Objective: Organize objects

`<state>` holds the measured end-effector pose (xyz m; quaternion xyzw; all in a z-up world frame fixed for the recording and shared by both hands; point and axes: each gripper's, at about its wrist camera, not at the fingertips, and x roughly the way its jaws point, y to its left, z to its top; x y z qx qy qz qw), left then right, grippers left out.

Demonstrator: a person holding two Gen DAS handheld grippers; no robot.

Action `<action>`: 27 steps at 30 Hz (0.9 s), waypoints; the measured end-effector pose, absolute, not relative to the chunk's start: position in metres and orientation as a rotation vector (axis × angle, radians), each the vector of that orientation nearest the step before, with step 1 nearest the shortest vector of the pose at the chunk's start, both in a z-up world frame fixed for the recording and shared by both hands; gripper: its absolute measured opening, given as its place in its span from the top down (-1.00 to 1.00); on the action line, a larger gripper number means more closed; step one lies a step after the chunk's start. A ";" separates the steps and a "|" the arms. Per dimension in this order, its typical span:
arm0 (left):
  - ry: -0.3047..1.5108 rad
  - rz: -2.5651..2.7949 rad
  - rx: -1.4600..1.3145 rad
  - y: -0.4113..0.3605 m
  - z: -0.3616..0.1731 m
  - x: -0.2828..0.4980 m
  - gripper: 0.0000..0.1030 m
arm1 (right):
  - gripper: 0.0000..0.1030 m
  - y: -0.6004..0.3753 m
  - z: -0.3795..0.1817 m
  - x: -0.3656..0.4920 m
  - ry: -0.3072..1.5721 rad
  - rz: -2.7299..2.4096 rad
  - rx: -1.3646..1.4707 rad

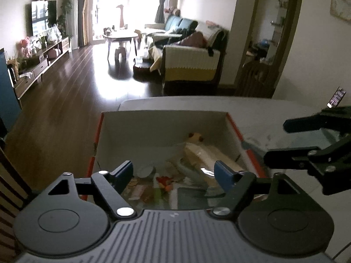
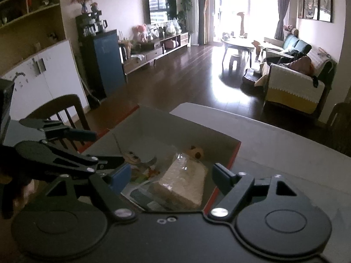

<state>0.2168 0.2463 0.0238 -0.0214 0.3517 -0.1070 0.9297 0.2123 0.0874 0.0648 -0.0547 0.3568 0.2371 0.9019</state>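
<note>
An open box [image 1: 162, 129] [image 2: 175, 127] with red outer sides and a pale inside stands on the grey table [image 1: 274, 114] [image 2: 285, 153]. In it lie a beige plastic-wrapped package [image 1: 206, 155] [image 2: 184, 182], a small brown plush toy [image 1: 195, 137] [image 2: 195, 151], a grey roll [image 1: 147, 172] and colourful packets. My left gripper [image 1: 173, 172] [image 2: 105, 149] hovers open over the box's near left part, holding nothing. My right gripper [image 2: 170, 173] [image 1: 276, 141] is open and empty above the box's right side, over the package.
A dark wooden chair [image 2: 65, 109] stands left of the table. A lit phone [image 1: 336, 97] leans at the table's far right. Beyond the table are dark wood floor, a sofa [image 1: 190, 65] and a low table [image 1: 120, 36].
</note>
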 end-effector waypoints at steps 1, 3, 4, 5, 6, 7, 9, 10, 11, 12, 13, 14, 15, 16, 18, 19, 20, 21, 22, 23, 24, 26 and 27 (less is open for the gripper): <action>0.709 -0.218 -0.050 0.245 0.025 0.212 -0.57 | -0.59 0.086 0.065 0.210 0.735 0.495 -0.107; 0.694 -0.210 -0.058 0.244 0.028 0.206 -0.60 | -0.60 0.084 0.066 0.204 0.731 0.493 -0.107; 0.688 -0.209 -0.068 0.244 0.029 0.203 -0.61 | -0.60 0.084 0.066 0.202 0.730 0.489 -0.105; 0.684 -0.208 -0.078 0.244 0.029 0.201 -0.61 | -0.61 0.082 0.066 0.200 0.729 0.490 -0.099; 0.681 -0.206 -0.086 0.243 0.029 0.199 -0.61 | -0.62 0.081 0.067 0.198 0.731 0.494 -0.092; 0.678 -0.201 -0.092 0.242 0.028 0.196 -0.63 | -0.63 0.080 0.067 0.195 0.730 0.495 -0.088; 0.672 -0.194 -0.100 0.243 0.030 0.191 -0.66 | -0.66 0.077 0.068 0.191 0.723 0.491 -0.082; 0.671 -0.196 -0.107 0.244 0.030 0.190 -0.66 | -0.67 0.076 0.068 0.188 0.720 0.491 -0.079; 0.670 -0.199 -0.114 0.244 0.030 0.188 -0.68 | -0.68 0.075 0.068 0.186 0.716 0.489 -0.077; 0.670 -0.199 -0.118 0.244 0.030 0.186 -0.82 | -0.69 0.074 0.068 0.183 0.709 0.486 -0.078; 0.668 -0.193 -0.120 0.243 0.030 0.184 -0.94 | -0.69 0.073 0.068 0.180 0.702 0.484 -0.079; 0.660 -0.189 -0.120 0.242 0.031 0.182 -1.00 | -0.69 0.072 0.068 0.177 0.697 0.484 -0.080; 0.650 -0.184 -0.119 0.241 0.031 0.179 -1.00 | -0.69 0.071 0.068 0.175 0.692 0.484 -0.080; 0.642 -0.180 -0.119 0.240 0.031 0.176 -1.00 | -0.69 0.070 0.068 0.172 0.686 0.484 -0.081; 0.630 -0.174 -0.127 0.239 0.031 0.172 -1.00 | -0.70 0.070 0.066 0.166 0.675 0.485 -0.085; 0.623 -0.172 -0.136 0.239 0.031 0.169 -1.00 | -0.70 0.070 0.065 0.163 0.673 0.483 -0.087; 0.613 -0.166 -0.144 0.238 0.030 0.166 -1.00 | -0.70 0.069 0.064 0.160 0.671 0.481 -0.086; 0.597 -0.155 -0.145 0.237 0.030 0.162 -1.00 | -0.70 0.069 0.062 0.157 0.670 0.481 -0.083; 0.580 -0.143 -0.140 0.237 0.030 0.159 -1.00 | -0.70 0.068 0.061 0.155 0.671 0.483 -0.081; 0.560 -0.126 -0.129 0.236 0.032 0.155 -1.00 | -0.70 0.068 0.061 0.154 0.670 0.482 -0.081; 0.551 -0.117 -0.122 0.235 0.032 0.152 -1.00 | -0.70 0.068 0.060 0.153 0.670 0.480 -0.083; 0.538 -0.106 -0.113 0.233 0.033 0.149 -1.00 | -0.70 0.066 0.058 0.149 0.669 0.477 -0.087; 0.532 -0.101 -0.112 0.233 0.034 0.147 -1.00 | -0.70 0.065 0.057 0.148 0.668 0.476 -0.086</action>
